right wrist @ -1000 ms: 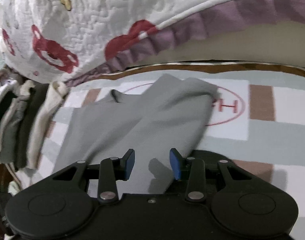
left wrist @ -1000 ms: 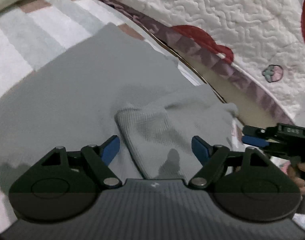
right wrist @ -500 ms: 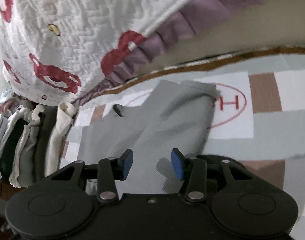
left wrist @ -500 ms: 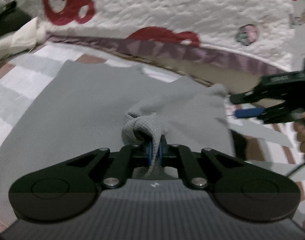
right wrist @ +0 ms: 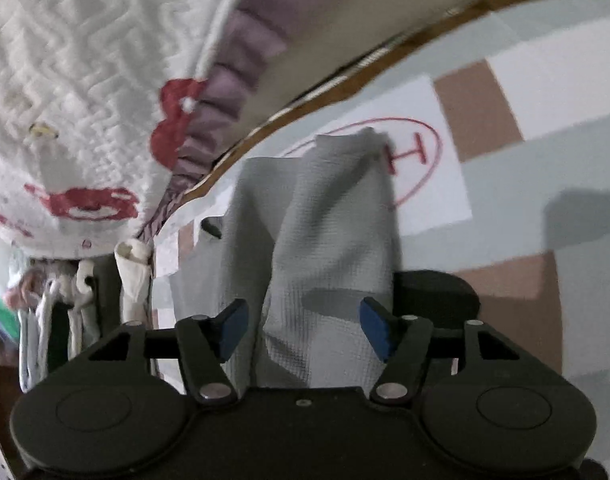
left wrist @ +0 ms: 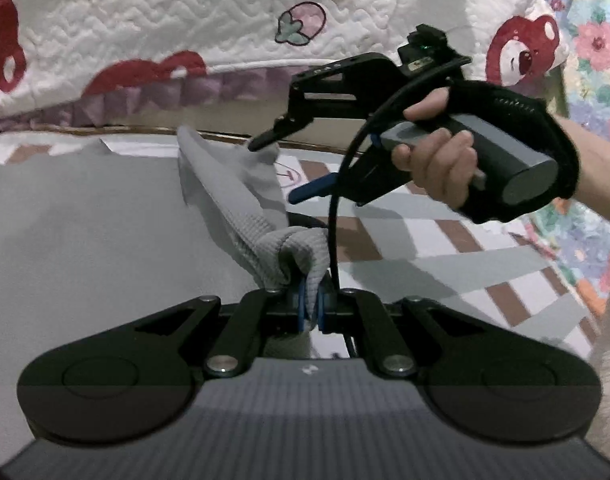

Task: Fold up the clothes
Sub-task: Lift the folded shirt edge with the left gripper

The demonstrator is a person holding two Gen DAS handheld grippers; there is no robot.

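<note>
Left wrist view: the left claw (left wrist: 311,312) is clamped on a bunched fold of the grey waffle-knit garment (left wrist: 85,240), the blue pads pressed together with cloth pinched between them. From that pinch a strip of the fabric runs up and away to the rest of the garment, which lies spread flat on the checked mat of grey, white and brown squares (left wrist: 445,268). Above and to the right, a person's hand (left wrist: 437,168) grips the handle of the right claw (left wrist: 273,168), whose black and blue fingers stand apart, its upper finger tip close to the far corner of the raised strip. Behind runs a white quilted bedspread with red bear prints (left wrist: 225,12) and a purple frill.

Right wrist view: the right claw's jaws have just been opening; the blue pads (right wrist: 375,328) stand wide, with the grey garment lying between them and below, neither pad pressing on it. The cloth reaches to a red circled "H" (right wrist: 409,152) printed on the mat. At left stands a stack of folded clothes (right wrist: 65,320).
</note>
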